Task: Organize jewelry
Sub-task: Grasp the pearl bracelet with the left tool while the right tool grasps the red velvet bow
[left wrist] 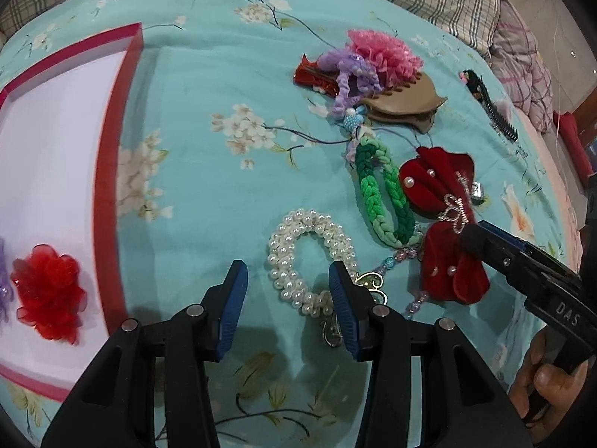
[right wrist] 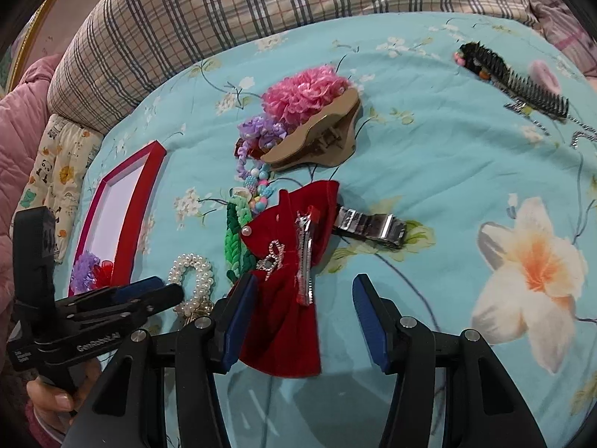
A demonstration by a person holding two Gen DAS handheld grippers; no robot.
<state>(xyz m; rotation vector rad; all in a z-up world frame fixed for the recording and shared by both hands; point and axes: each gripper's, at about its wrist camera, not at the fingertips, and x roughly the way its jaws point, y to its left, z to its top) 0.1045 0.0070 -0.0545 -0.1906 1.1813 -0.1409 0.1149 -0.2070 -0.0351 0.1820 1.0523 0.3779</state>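
A white pearl bracelet (left wrist: pixel 309 257) lies on the teal floral bedspread. My left gripper (left wrist: pixel 287 291) hangs open just over its near end; the right pad overlaps the pearls and nothing is pinched. In the right wrist view, that gripper (right wrist: pixel 156 291) sits beside the bracelet (right wrist: pixel 194 280). A red velvet bow (right wrist: pixel 283 298) with a silver clip (right wrist: pixel 306 254) lies between the open jaws of my right gripper (right wrist: pixel 306 298), whose right finger stands apart from it. The left wrist view shows the right gripper (left wrist: pixel 481 237) over the bow (left wrist: pixel 447 268).
A red-rimmed tray (left wrist: pixel 112 186) (right wrist: pixel 145 194) at left holds a red flower scrunchie (left wrist: pixel 48 291) and a purple one (right wrist: pixel 86 265). Beyond lie a green braided band (left wrist: pixel 384 190), a pink scrunchie (left wrist: pixel 384 52), a tan claw clip (left wrist: pixel 403 104), a black comb (right wrist: pixel 515 74) and a silver watch band (right wrist: pixel 369 227).
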